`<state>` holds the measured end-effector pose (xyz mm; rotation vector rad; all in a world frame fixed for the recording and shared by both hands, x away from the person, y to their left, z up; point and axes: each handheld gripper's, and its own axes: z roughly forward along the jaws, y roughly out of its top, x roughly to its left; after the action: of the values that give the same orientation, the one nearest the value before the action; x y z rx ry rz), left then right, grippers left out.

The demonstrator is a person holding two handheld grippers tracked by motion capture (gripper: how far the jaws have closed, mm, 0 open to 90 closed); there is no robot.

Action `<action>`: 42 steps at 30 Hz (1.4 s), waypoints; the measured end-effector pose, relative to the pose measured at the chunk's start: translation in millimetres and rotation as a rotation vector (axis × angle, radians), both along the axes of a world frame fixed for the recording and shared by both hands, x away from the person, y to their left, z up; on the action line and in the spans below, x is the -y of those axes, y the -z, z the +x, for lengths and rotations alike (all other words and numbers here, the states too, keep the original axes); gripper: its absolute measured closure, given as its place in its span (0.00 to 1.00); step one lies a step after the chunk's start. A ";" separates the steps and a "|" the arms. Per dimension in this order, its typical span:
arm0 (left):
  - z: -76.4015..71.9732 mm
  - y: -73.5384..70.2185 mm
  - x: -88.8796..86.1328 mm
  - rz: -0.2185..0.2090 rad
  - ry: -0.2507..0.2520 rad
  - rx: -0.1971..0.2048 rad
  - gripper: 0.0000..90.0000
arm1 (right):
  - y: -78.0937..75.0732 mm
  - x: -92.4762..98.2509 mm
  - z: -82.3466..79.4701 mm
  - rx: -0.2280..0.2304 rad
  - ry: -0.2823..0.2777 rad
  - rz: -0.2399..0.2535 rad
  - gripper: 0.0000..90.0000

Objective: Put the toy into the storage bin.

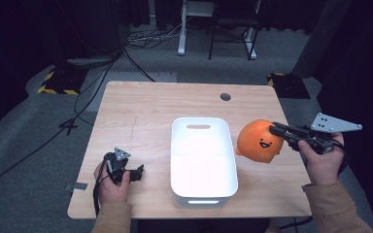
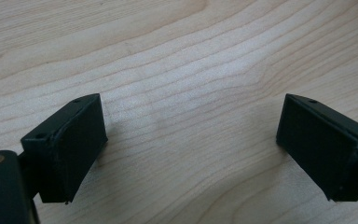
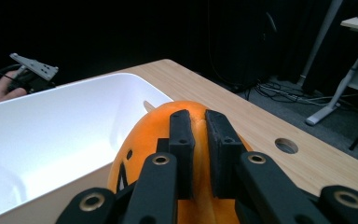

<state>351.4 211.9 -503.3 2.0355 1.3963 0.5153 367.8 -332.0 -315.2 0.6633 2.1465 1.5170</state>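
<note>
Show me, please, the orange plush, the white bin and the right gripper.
Orange plush [image 1: 259, 140]: high view, its smiling face.
White bin [image 1: 179, 145]: high view, its left rim.
Right gripper [image 3: 198, 140]: right gripper view, between its jaw tips pinching the plush.

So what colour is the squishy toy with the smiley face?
Orange, with a black face; the plush toy shows best in the high view.

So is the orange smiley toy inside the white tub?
No, the orange smiley toy hangs beside the white tub, pinched by the right tool.

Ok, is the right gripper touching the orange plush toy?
Touching. The right gripper view shows the right gripper pinching a fold of the orange plush toy between its jaws.
</note>
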 end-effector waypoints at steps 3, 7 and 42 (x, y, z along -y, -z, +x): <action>0.0 0.0 0.0 0.000 0.000 0.000 0.09 | -5.8 0.8 -2.8 0.008 -0.022 0.010 0.91; 0.0 0.0 0.0 0.000 0.000 0.000 0.10 | -12.7 0.6 -6.8 0.012 -0.042 0.023 0.91; 0.0 0.0 0.0 0.000 0.000 0.000 0.09 | -60.7 -60.8 -30.4 0.090 -0.282 0.067 0.91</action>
<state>351.4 212.0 -503.3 2.0354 1.3965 0.5151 337.4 -271.2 -254.5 0.3151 2.1998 1.7333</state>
